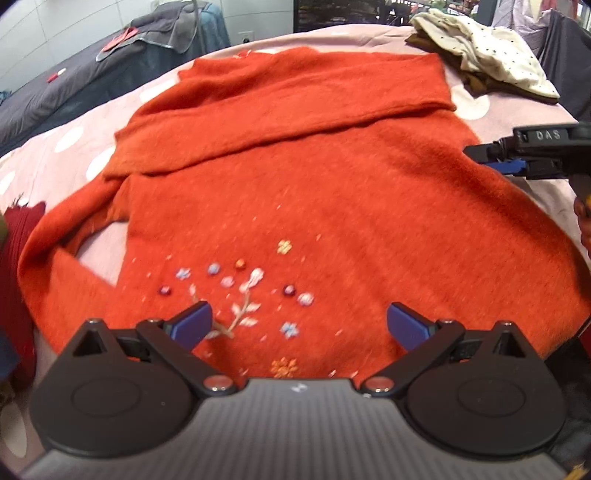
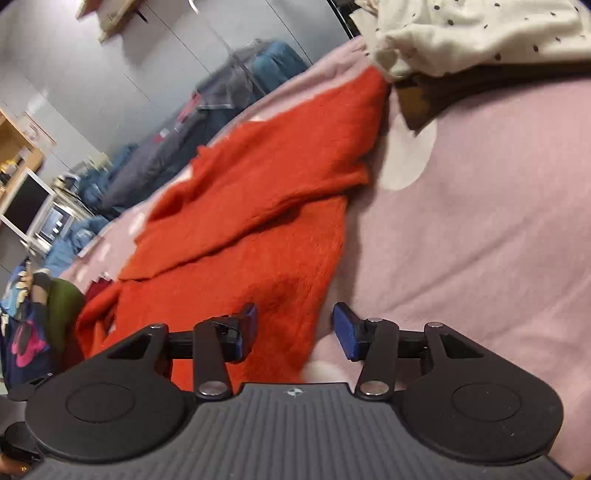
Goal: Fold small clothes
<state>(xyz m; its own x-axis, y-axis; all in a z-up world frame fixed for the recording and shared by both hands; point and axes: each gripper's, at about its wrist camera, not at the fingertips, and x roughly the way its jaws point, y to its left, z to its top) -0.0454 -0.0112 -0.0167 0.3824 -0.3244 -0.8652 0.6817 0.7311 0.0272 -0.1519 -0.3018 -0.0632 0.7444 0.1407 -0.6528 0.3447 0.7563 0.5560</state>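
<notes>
An orange knit sweater [image 1: 314, 184] with small embroidered flowers lies spread on a pink bedcover with white dots [image 1: 74, 147]. Its top part is folded across the body, and one sleeve [image 1: 48, 251] loops out at the left. My left gripper [image 1: 299, 325] hovers open over the flowered part, nothing between its blue pads. My right gripper [image 1: 491, 158] shows at the sweater's right edge. In the right wrist view the right gripper [image 2: 295, 328] stands open above the sweater's side edge [image 2: 280, 258], one pad over the knit, the other over the pink bedcover [image 2: 461, 240]. It holds nothing.
A cream dotted garment [image 1: 487, 55] lies on a brown one at the back right, also seen as the cream dotted garment [image 2: 480, 33] close to the sweater's far corner. A dark red cloth [image 1: 14, 258] sits at the left edge. Grey and blue clothes [image 1: 74, 85] are piled beyond the bedcover.
</notes>
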